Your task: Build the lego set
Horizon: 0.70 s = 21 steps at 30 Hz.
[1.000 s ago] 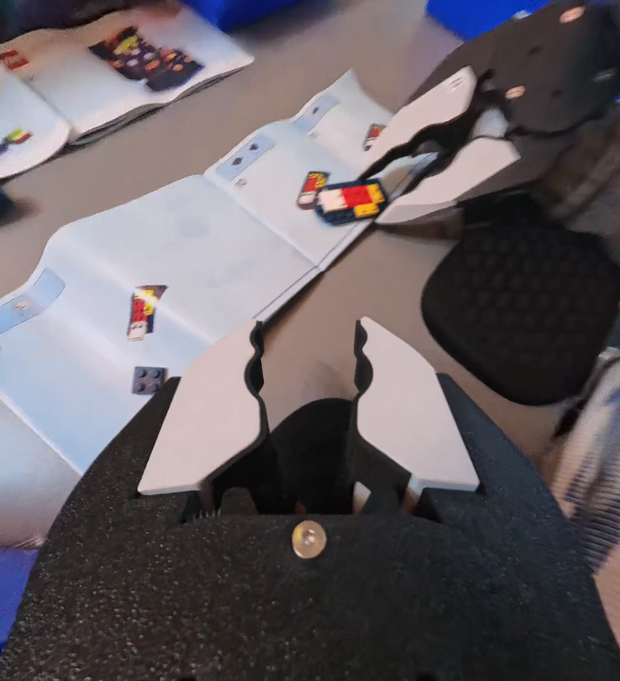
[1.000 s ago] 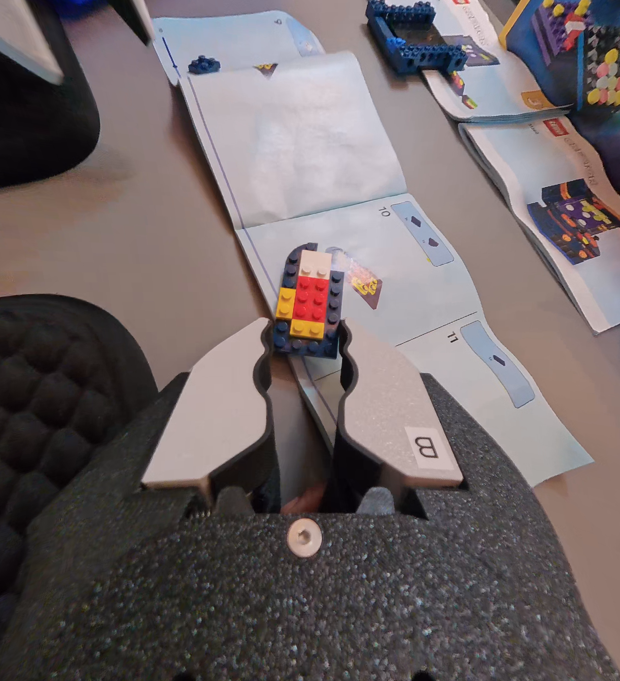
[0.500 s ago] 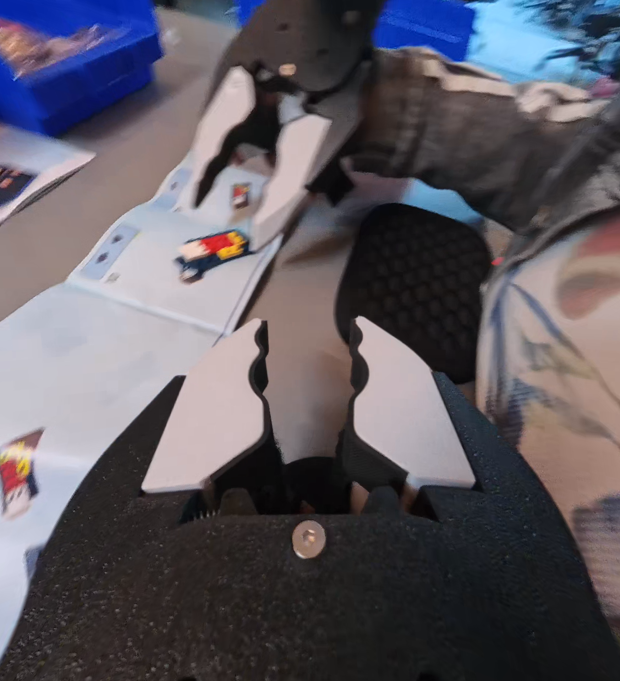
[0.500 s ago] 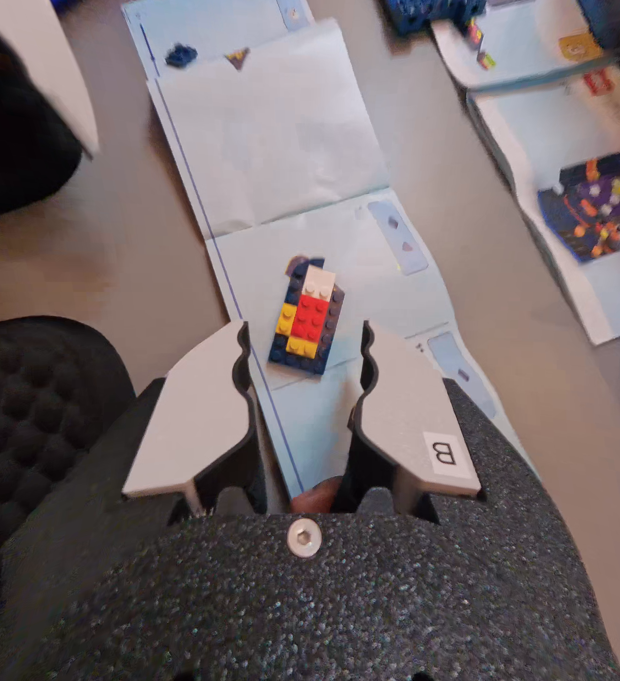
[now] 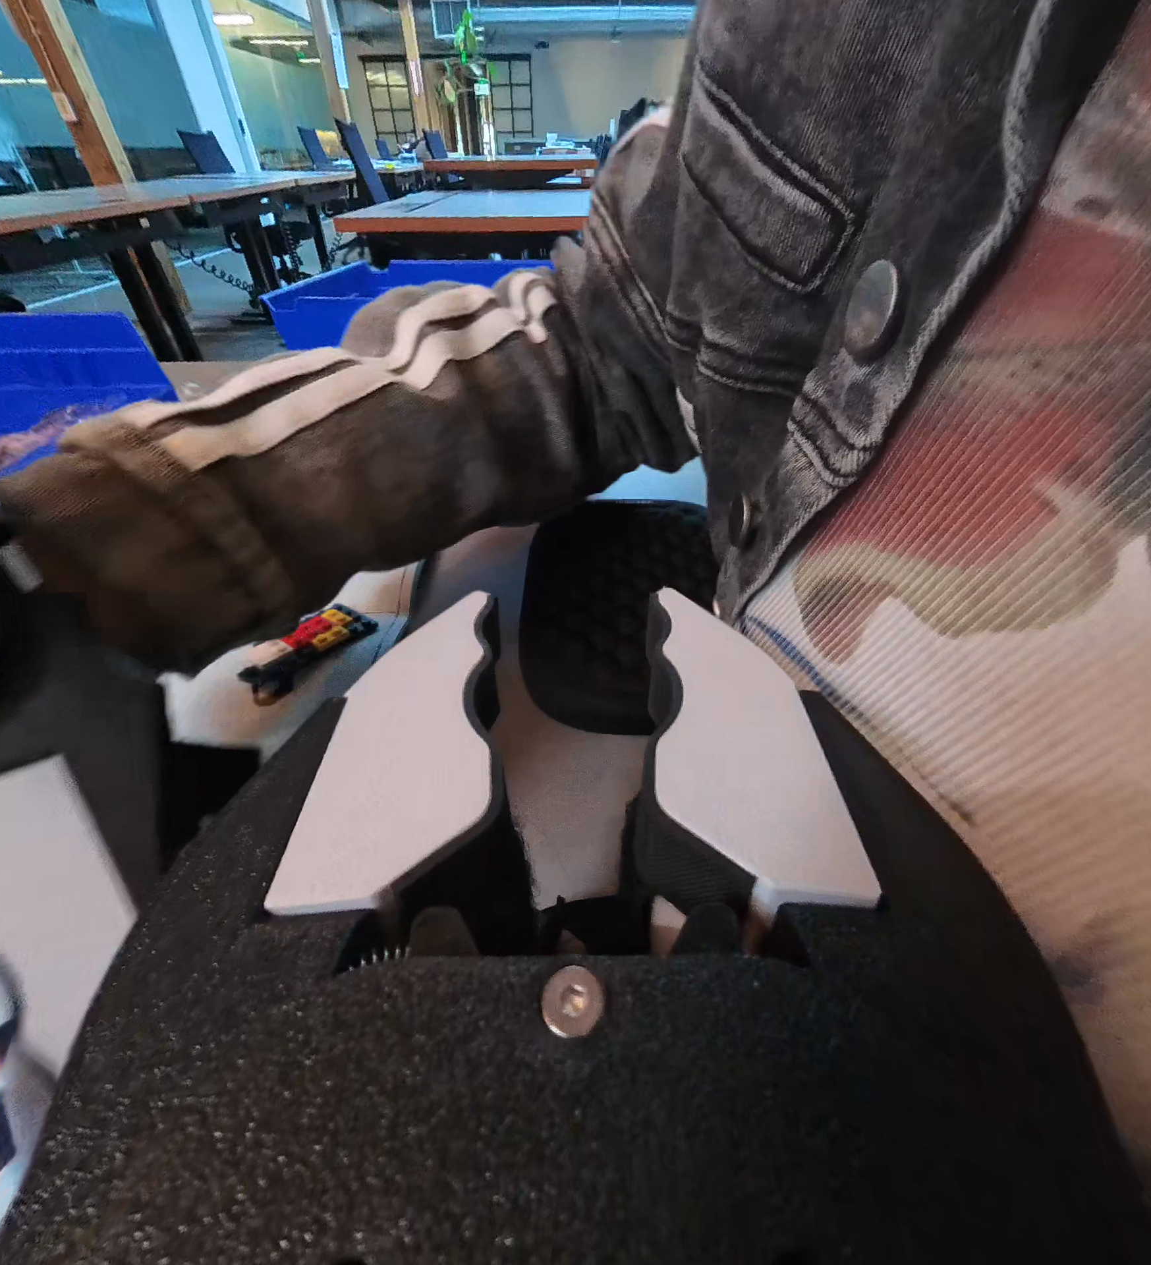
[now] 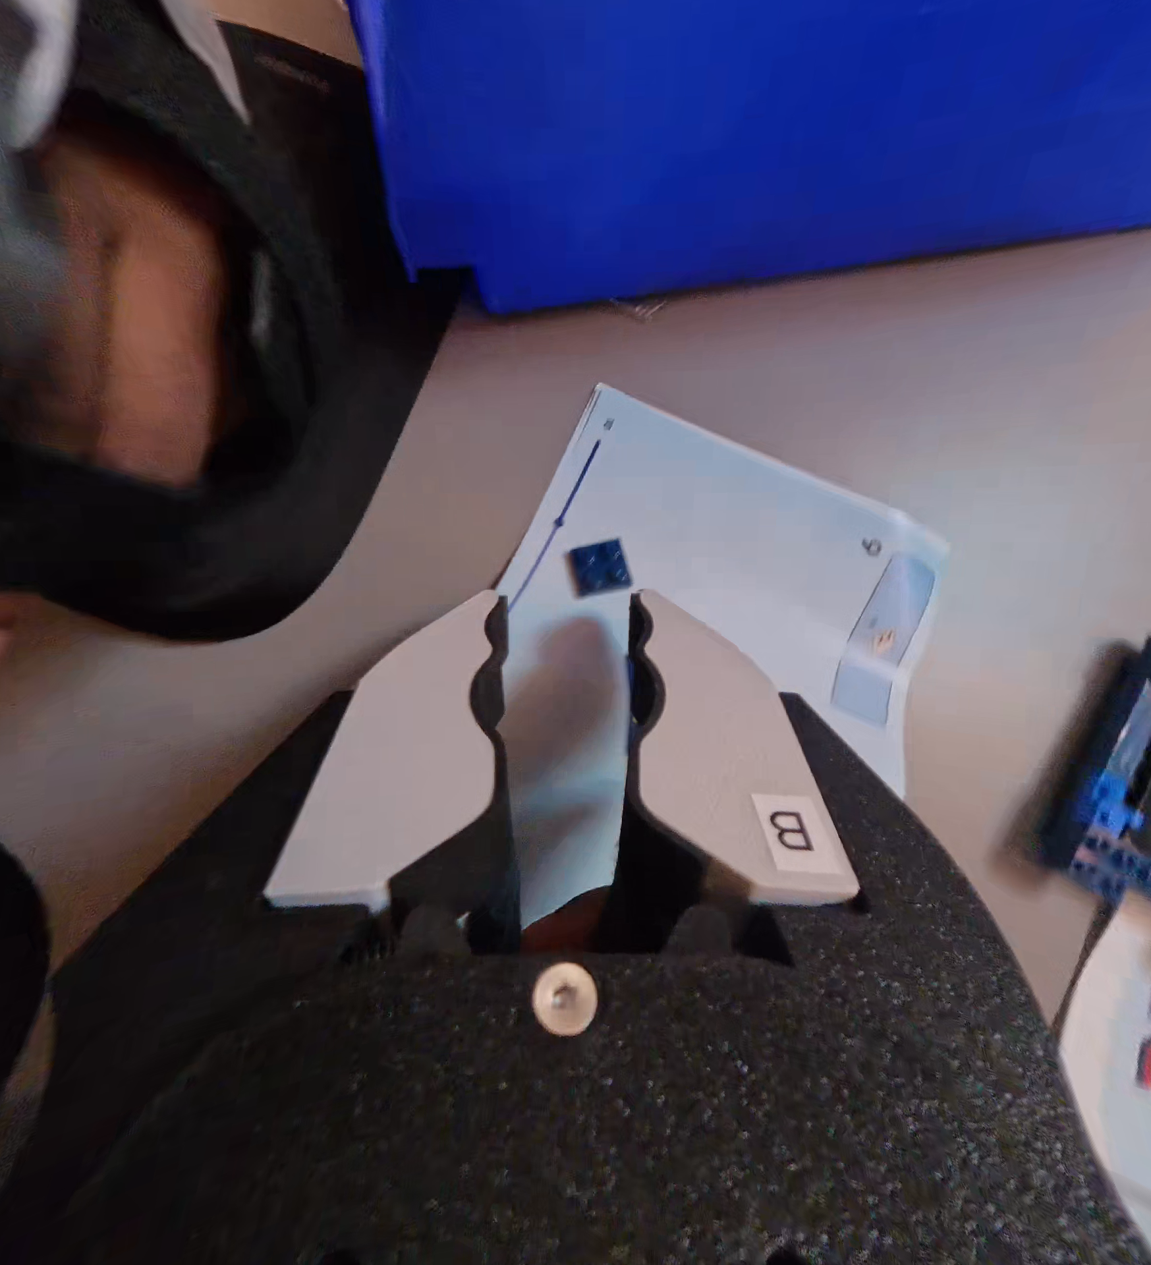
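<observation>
1. Lower centre of the right wrist view: the right tool (image 6: 567,602) stands with its jaws parted and nothing between them, above a pale blue instruction sheet (image 6: 730,520) on the grey table (image 6: 969,383).
2. Just beyond its fingertips, mid-frame, a small dark blue square plate (image 6: 598,565) lies flat on the sheet. It looks light, rigid and thin; a hold across two opposite edges seems the only purchase, and so low a piece may slip.
3. Right edge of that view: a dark blue brick frame (image 6: 1134,787), blurred.
4. Top of that view: a blue bin (image 6: 764,137); its contents are hidden.
5. Lower centre of the left wrist view: the left tool (image 5: 574,609) is likewise parted and bare, a black textured pad (image 5: 586,616) well behind the gap.
6. Centre left there: a red, yellow and white brick assembly (image 5: 312,640) rests on the sheet under a brown sleeve (image 5: 285,479).
7. Farther back, upper left: blue bins (image 5: 32,363), insides unseen.
</observation>
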{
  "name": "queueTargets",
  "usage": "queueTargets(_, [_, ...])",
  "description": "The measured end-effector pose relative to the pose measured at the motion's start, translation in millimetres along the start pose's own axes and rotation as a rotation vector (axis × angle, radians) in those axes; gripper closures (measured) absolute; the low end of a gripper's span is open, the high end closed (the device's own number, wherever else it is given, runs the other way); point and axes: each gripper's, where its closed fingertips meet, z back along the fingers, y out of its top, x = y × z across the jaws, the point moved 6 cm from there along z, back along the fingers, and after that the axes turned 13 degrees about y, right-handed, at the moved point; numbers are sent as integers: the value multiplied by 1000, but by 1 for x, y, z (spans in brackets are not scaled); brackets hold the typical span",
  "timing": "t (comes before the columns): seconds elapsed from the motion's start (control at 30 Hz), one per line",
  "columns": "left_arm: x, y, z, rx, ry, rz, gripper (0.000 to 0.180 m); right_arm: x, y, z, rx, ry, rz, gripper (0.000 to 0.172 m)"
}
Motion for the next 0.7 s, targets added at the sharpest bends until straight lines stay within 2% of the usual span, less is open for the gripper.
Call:
queueTargets(0.1, [3, -1, -1, -12, -9, -28, 139, 14, 4, -13, -56, 51, 17, 144])
queueTargets(0.17, [5, -2, -2, -21, -15, -43, 139, 17, 2, -17, -100, 44, 67, 156])
queueTargets(0.23, [5, -2, -2, -24, -12, -47, 139, 16, 1, -6, -119, -17, 131, 156])
queueTargets(0.3, [4, -2, -2, -19, -6, -36, 139, 11, 1, 26, -36, -105, 117, 156])
queueTargets(0.4, [1, -1, -1, -6, 3, -11, 139, -9, -20, 98, 141, -276, -45, 156])
queueTargets(0.5, [-1, -2, -2, -18, 3, 8, 139, -40, -69, 148, 265, -493, -293, 156])
queueTargets(0.57, [-1, -3, -4, -38, 1, 11, 139, -62, -99, 155, 343, -578, -443, 156])
queueTargets(0.7, [-1, -5, -8, -70, -10, 9, 139, -85, -132, 128, 418, -573, -596, 156])
